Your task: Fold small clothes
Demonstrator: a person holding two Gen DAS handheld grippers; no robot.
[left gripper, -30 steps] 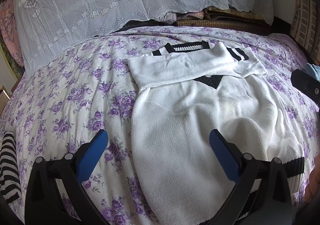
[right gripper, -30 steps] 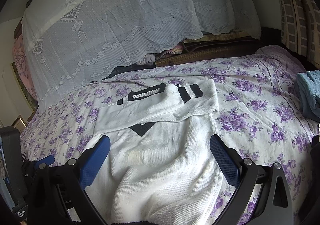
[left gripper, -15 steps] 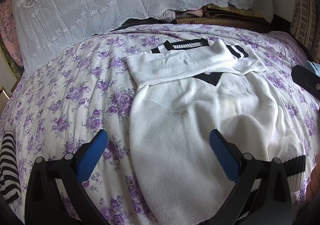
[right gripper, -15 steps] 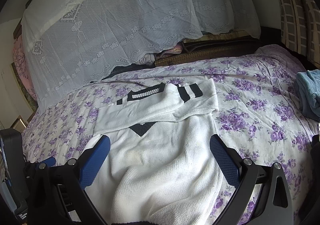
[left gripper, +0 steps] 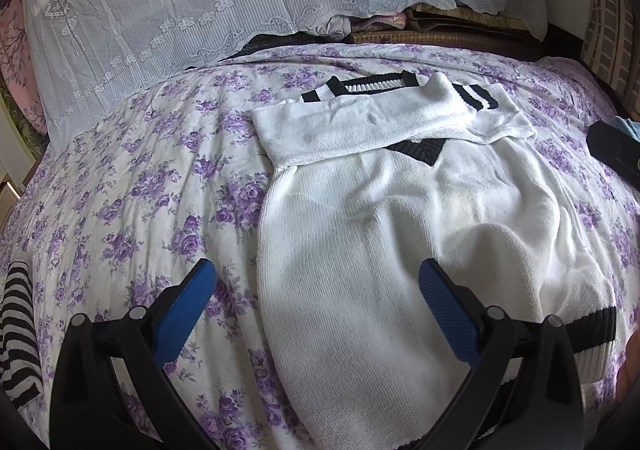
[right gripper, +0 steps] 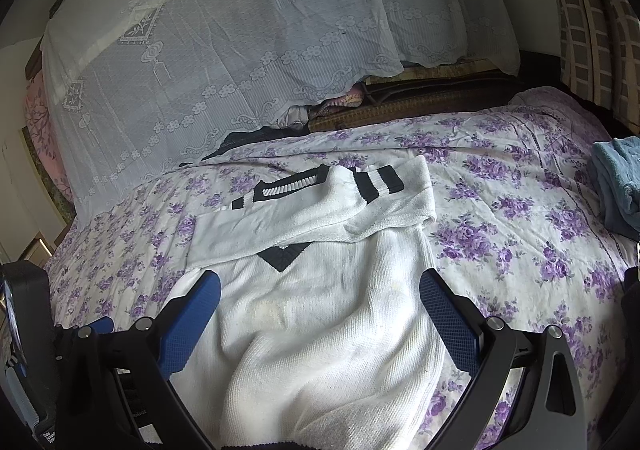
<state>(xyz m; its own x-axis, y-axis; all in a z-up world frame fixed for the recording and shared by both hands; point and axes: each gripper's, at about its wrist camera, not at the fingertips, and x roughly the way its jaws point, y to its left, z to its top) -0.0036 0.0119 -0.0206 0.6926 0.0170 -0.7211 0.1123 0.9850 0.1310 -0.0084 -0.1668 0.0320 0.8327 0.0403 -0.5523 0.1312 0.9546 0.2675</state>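
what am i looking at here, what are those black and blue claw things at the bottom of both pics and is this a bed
Those are two handheld grippers, one in each of a person's hands, each with a fisheye camera looking along its blue-padded fingers. One picture is from the left gripper, the other from the right gripper. Both are open and hold nothing. Yes, it is a bed, with a purple floral sheet. On it lies a white knit sweater with black trim, its sleeves folded across the chest. A striped garment lies at the left edge, a blue cloth on the right.

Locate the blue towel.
Right wrist view, far right edge: the blue towel lies on the floral bedspread, right of the white sweater.
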